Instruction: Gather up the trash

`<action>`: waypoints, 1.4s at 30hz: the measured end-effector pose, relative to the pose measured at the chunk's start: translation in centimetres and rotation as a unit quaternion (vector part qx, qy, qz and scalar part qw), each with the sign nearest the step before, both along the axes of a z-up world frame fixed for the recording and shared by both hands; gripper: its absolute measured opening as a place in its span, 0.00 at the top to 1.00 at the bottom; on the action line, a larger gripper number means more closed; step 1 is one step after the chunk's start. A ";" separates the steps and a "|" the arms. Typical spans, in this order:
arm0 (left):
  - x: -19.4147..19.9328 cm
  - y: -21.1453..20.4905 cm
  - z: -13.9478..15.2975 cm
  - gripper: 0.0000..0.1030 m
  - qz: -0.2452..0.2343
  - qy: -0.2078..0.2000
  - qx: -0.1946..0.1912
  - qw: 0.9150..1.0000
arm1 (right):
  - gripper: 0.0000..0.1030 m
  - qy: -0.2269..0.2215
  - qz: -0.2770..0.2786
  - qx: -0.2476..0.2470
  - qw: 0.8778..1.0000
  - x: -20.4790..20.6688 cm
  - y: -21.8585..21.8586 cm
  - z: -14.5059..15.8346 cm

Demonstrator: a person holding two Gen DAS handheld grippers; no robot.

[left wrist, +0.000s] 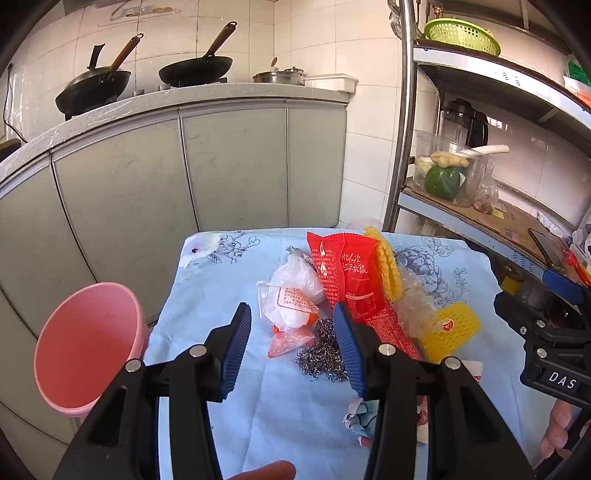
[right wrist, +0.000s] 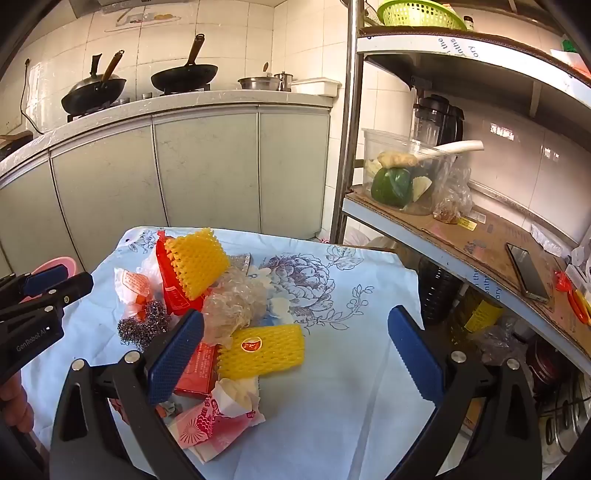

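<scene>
A pile of trash lies on a small table under a light blue floral cloth (right wrist: 351, 369). It holds a red snack wrapper (left wrist: 347, 280), two yellow foam nets (right wrist: 262, 350) (right wrist: 195, 262), crumpled clear plastic (right wrist: 232, 302), a white plastic bag (left wrist: 291, 295), a steel wool scourer (left wrist: 321, 354) and crumpled pink-and-white paper (right wrist: 218, 421). My left gripper (left wrist: 293, 343) hovers open over the scourer and the bag, its pads not touching them. My right gripper (right wrist: 295, 350) stands wide open over the nearer foam net. A pink bin (left wrist: 85, 347) stands off the table's left edge.
Grey-green cabinets (left wrist: 221, 166) with woks (left wrist: 195, 68) on the counter stand behind the table. A metal shelf (right wrist: 424, 236) on the right carries a clear tub of vegetables (right wrist: 399, 177), a phone (right wrist: 526, 271) and a green basket (right wrist: 421, 13). Bottles sit under it.
</scene>
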State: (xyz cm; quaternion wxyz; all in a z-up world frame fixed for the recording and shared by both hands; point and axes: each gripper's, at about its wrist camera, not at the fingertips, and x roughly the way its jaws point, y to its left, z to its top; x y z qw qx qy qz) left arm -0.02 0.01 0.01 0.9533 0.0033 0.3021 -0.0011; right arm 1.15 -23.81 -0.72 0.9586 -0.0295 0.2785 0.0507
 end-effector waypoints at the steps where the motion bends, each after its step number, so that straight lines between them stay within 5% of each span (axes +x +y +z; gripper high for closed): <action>1: 0.0 0.0 0.0 0.55 0.000 0.000 0.000 1.000 | 0.03 0.000 0.000 0.000 1.000 0.0 0.0 0.0; 42: 0.3 0.6 -0.5 0.55 0.000 0.011 -0.004 1.000 | 0.03 0.000 -0.010 0.004 1.000 0.3 -0.5 -0.2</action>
